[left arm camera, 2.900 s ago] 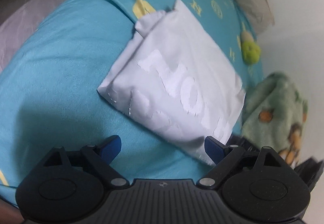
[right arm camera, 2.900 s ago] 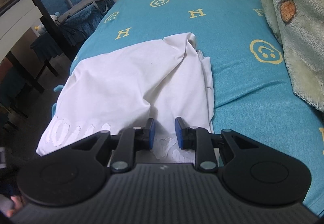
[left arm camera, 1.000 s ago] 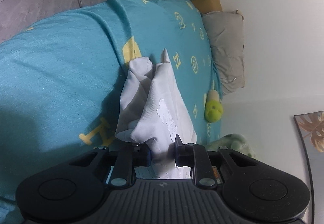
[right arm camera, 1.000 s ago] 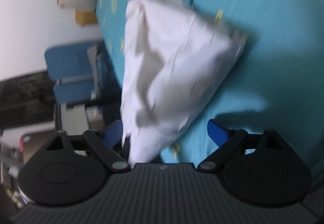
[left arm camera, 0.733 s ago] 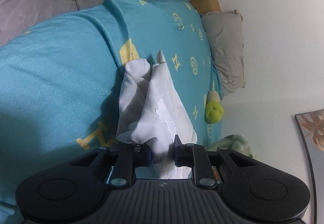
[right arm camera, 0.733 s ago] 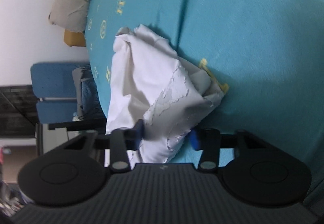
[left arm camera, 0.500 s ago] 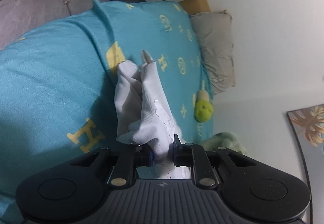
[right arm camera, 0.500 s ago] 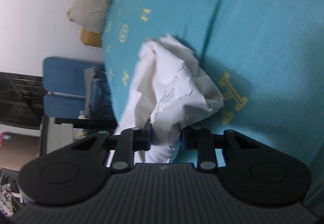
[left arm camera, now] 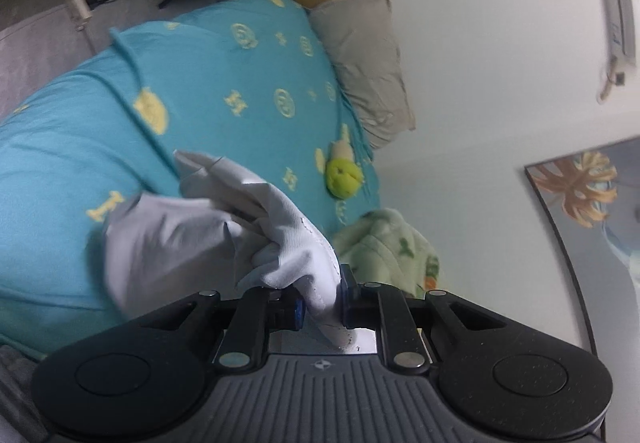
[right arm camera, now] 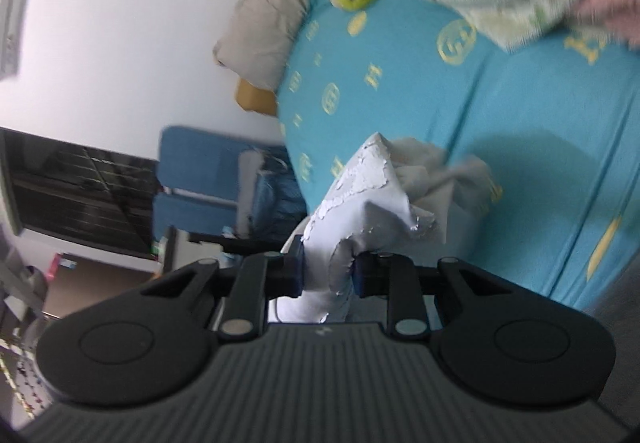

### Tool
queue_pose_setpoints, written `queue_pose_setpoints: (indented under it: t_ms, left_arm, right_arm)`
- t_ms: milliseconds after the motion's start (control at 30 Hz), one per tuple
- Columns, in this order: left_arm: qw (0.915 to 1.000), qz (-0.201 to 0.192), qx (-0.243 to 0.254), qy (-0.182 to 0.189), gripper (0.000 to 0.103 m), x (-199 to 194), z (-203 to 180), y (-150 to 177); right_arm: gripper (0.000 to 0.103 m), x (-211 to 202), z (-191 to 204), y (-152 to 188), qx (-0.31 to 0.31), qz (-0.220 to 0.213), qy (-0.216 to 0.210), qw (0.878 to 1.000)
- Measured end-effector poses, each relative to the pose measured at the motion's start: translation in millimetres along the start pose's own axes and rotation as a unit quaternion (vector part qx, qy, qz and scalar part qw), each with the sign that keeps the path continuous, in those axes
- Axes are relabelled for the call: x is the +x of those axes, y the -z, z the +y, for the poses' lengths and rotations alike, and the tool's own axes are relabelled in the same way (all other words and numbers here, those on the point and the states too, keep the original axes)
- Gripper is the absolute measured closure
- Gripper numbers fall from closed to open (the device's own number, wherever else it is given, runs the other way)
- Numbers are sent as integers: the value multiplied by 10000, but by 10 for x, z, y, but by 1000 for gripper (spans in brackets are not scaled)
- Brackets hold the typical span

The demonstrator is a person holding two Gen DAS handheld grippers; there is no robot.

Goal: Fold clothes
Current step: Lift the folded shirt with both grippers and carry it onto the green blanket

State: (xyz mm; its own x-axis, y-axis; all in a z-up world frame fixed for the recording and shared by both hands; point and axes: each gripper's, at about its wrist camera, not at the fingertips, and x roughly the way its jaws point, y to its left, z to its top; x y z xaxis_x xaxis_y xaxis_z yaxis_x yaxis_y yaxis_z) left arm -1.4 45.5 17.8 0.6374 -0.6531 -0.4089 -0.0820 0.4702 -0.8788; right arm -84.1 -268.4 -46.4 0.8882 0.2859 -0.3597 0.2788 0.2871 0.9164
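Left wrist view, left to right: grey floor at far left, then the bed (left arm camera: 72, 147) w/ a teal sheet printed w/ yellow H's and smiley faces. The white garment (left arm camera: 192, 243) is bunched and lifted over the sheet's near part, one pale corner pointing up toward the far side, folds hanging loose to the left. The left gripper (left arm camera: 322, 307) is closed on it: both blue-padded fingers pinch a thick fold of the cloth, a tip of fabric poking down between the jaws. Right of the garment, a yellow-green plush toy (left arm camera: 342, 179) lies on the sheet near the wall edge, w/ a beige pillow (left arm camera: 364, 59) further off at the head of the bed and a mustard cushion behind it. Near right, a pale green fleece blanket (left arm camera: 384, 247) w/ an animal print sits just beyond the gripper. Far right: white wall, a framed picture (left arm camera: 592, 203). Right wrist view, left to right: dark window, blue chairs (right arm camera: 196, 179) w/ clothes piled on them, then the garment again, its cracked white print facing up. The right gripper (right arm camera: 328, 275) clamps another fold of it, cloth filling the gap between the jaws. Beyond lies the teal sheet; the plush and fleece blanket are at the top right, blurred.
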Motion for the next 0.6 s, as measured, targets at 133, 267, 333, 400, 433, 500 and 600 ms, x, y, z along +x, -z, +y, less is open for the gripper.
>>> queue_pose_setpoints:
  t_ms: [133, 267, 333, 400, 433, 500, 600]
  left_arm:
    - [9992, 255, 248, 171, 86, 428, -659, 26]
    - [9954, 474, 733, 388, 86, 1072, -1469, 81]
    - [9927, 602, 852, 598, 86, 1437, -1877, 130]
    - [9893, 722, 964, 830, 86, 1800, -2282, 176]
    - [9866, 782, 1043, 981, 86, 1978, -2464, 203]
    - [9806, 906, 1160, 1298, 86, 2345, -2781, 258]
    - [9748, 970, 1250, 1570, 86, 2870, -3031, 390]
  right_arm:
    - [77, -277, 230, -509, -103, -384, -153, 9991]
    - [77, -557, 527, -1264, -413, -870, -149, 9952]
    - [77, -669, 698, -1706, -608, -1149, -162, 9914]
    - [77, -762, 799, -2073, -785, -1422, -163, 9866]
    - [77, -797, 797, -2199, -861, -1553, -151, 9840]
    - [77, -866, 792, -2452, -1012, -1814, -126, 9781]
    - [77, -971, 786, -2831, -1237, -2202, -88, 9675]
